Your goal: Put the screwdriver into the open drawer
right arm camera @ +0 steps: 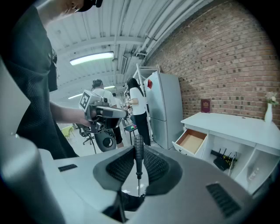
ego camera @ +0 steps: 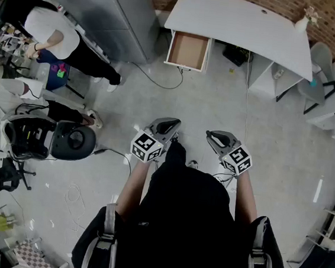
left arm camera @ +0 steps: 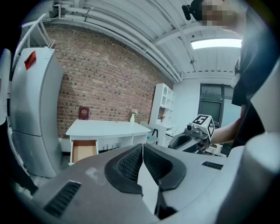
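Note:
My right gripper (right arm camera: 138, 162) is shut on a black-handled screwdriver (right arm camera: 138, 151), which stands upright between the pads, handle up and thin shaft down. In the head view this gripper (ego camera: 216, 138) is held at waist height, and the screwdriver does not show there. My left gripper (ego camera: 166, 125) is beside it; its jaws (left arm camera: 142, 151) are shut with nothing between them. The open drawer (ego camera: 188, 50), wooden inside and seemingly bare, juts from the left end of the white desk (ego camera: 244, 25) well ahead of both grippers. The drawer (right arm camera: 191, 142) lies ahead and right in the right gripper view.
A tall grey fridge (ego camera: 118, 12) stands left of the drawer. Two people (ego camera: 53, 35) are at the far left by black chairs (ego camera: 71, 141). A cable (ego camera: 155, 78) trails over the grey floor. A grey chair (ego camera: 320, 72) and white shelves (ego camera: 269, 75) are to the right.

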The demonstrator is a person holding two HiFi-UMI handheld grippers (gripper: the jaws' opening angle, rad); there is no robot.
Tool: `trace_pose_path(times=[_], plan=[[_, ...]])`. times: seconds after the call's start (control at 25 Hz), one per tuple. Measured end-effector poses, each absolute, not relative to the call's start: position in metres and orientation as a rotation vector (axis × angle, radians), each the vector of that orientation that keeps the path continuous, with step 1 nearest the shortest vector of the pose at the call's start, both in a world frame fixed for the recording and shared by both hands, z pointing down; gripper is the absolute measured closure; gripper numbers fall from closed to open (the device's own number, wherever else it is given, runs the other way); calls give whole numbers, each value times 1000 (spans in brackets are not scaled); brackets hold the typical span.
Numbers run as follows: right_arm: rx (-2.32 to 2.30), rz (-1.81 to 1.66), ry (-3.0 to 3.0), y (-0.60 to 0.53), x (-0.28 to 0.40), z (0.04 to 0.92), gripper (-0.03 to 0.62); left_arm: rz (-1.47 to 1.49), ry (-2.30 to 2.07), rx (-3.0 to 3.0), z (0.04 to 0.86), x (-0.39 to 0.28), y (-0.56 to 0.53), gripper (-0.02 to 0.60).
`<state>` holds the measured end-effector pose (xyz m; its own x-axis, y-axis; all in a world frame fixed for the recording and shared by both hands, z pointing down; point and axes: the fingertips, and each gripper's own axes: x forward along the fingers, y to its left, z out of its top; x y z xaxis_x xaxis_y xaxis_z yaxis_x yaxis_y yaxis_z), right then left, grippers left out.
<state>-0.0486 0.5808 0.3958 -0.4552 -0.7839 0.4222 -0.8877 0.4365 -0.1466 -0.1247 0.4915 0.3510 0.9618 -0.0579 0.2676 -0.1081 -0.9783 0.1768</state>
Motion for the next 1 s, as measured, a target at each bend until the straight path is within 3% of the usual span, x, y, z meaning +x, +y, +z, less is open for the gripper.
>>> trace_pose_path(times=[1.0], plan=[[1474, 578, -2392, 525, -37, 391, 473, 405, -118, 2900, 357, -120, 444, 565]])
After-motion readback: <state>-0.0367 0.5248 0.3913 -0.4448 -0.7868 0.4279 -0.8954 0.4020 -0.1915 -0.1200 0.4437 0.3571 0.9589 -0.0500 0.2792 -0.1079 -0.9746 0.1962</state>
